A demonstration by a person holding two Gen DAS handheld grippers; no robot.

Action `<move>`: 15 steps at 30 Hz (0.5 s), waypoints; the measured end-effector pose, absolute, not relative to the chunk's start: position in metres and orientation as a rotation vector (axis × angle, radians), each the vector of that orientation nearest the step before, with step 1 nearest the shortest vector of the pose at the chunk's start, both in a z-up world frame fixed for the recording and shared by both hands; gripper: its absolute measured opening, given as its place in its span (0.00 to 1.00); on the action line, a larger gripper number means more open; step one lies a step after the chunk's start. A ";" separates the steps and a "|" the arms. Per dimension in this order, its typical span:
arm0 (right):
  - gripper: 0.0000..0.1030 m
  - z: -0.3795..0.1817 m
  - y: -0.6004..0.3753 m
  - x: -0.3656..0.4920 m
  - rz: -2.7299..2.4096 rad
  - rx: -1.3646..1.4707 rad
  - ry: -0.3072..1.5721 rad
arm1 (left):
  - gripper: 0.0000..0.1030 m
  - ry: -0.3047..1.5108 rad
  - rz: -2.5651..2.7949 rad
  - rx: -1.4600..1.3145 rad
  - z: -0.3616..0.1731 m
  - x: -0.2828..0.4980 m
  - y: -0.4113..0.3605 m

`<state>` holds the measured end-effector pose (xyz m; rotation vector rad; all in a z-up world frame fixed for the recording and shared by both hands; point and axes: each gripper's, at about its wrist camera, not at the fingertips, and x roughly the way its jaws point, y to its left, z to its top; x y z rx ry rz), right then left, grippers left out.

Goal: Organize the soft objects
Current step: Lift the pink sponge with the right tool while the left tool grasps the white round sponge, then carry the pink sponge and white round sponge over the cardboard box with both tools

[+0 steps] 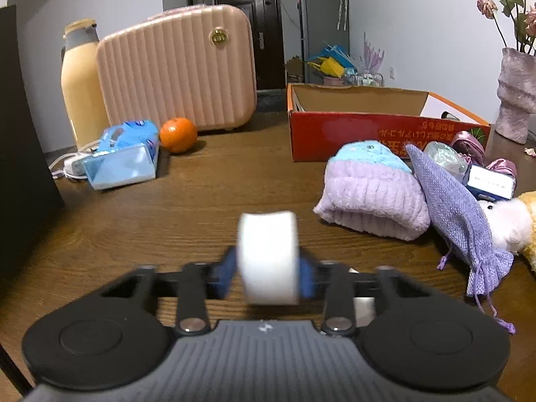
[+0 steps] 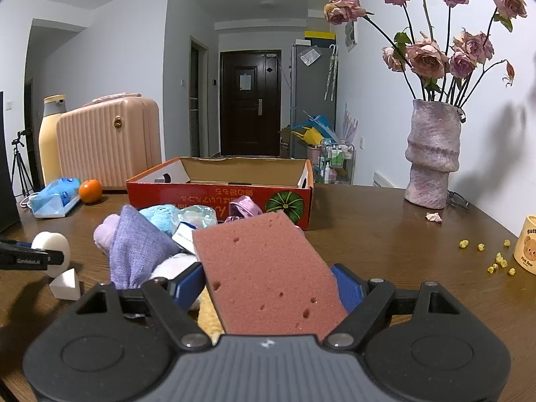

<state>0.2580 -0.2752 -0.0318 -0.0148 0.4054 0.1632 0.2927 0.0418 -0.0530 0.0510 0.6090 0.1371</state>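
My left gripper (image 1: pixel 268 272) is shut on a white round foam puff (image 1: pixel 268 238), held just above the wooden table (image 1: pixel 207 194). In the right wrist view the same puff (image 2: pixel 53 249) shows at far left, with a white foam wedge (image 2: pixel 67 283) on the table below it. My right gripper (image 2: pixel 268 287) is shut on a pinkish-brown sponge (image 2: pixel 261 258), tilted up between the blue pads. Ahead lies a pile of soft things: a lilac and blue knit hat (image 1: pixel 368 194), a lilac drawstring pouch (image 1: pixel 459 207) and a white plush toy (image 1: pixel 506 224). Behind the pile stands an open red cardboard box (image 1: pixel 335 130).
A pink suitcase (image 1: pixel 177 67), a yellow bottle (image 1: pixel 82 87), an orange (image 1: pixel 178 134) and a blue tissue pack (image 1: pixel 124 154) stand at the back left. A vase of dried roses (image 2: pixel 432 157), a bear mug (image 2: pixel 527 244) and several yellow crumbs (image 2: pixel 499 261) are at the right.
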 end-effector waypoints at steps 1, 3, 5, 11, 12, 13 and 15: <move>0.79 -0.032 -0.275 0.258 0.163 -0.015 0.404 | 0.29 0.617 0.129 0.042 -0.053 0.293 0.043; 0.79 -0.033 -0.275 0.258 0.161 -0.017 0.403 | 0.29 0.609 0.128 0.039 -0.053 0.292 0.043; 0.79 -0.033 -0.274 0.258 0.158 -0.018 0.401 | 0.29 0.595 0.125 0.043 -0.051 0.290 0.042; 0.79 -0.032 -0.271 0.256 0.160 -0.021 0.386 | 0.29 0.557 0.117 0.048 -0.045 0.285 0.039; 0.79 -0.031 -0.271 0.256 0.161 -0.024 0.383 | 0.29 0.553 0.116 0.048 -0.044 0.285 0.039; 0.79 -0.031 -0.270 0.256 0.161 -0.027 0.380 | 0.29 0.547 0.115 0.049 -0.043 0.284 0.039; 0.79 -0.029 -0.270 0.256 0.160 -0.031 0.372 | 0.29 0.533 0.112 0.051 -0.041 0.283 0.038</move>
